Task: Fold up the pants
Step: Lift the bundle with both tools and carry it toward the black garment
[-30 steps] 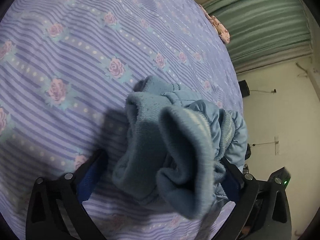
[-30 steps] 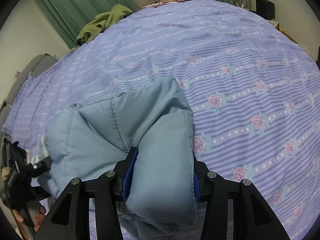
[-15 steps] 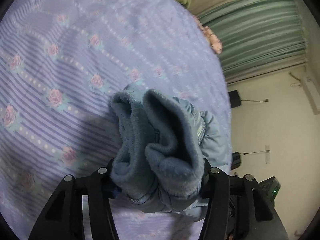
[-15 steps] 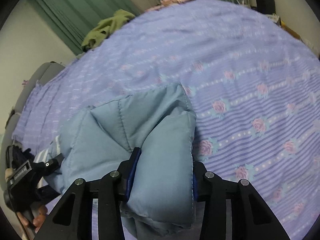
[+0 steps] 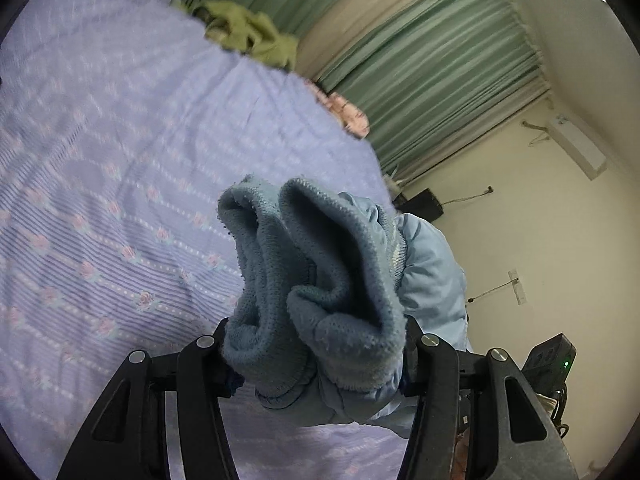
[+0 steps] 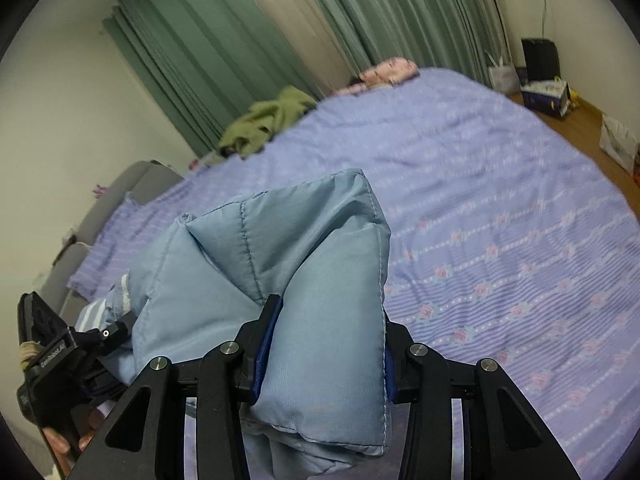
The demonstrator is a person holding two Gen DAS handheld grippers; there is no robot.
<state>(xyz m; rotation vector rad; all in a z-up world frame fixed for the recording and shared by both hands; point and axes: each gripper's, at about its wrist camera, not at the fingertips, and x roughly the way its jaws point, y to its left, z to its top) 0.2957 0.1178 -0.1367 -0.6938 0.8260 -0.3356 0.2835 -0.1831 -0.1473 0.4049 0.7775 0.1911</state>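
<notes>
The big bed (image 6: 500, 208) with its purple flower sheet spreads out under me, far to the green curtains (image 6: 224, 52). A second ago my cameras looked almost straight down at the sheet. Now they see the curtains and the wall — so I have lifted both hands up.

The blue puffy pants (image 6: 304, 264) are off the bed now, hanging in the air between my two hands. I think this means I can swing them over and lay them down for a fold.

My right gripper (image 6: 322, 350) is squeezed tight on the smooth blue part. My left gripper (image 5: 316, 354) is squeezed tight on the fuzzy waist end (image 5: 320, 264) — that part is bunched up thick.

A green cloth (image 6: 268, 122) and a pink cloth (image 6: 386, 72) lie on the far side of the bed, well away.
</notes>
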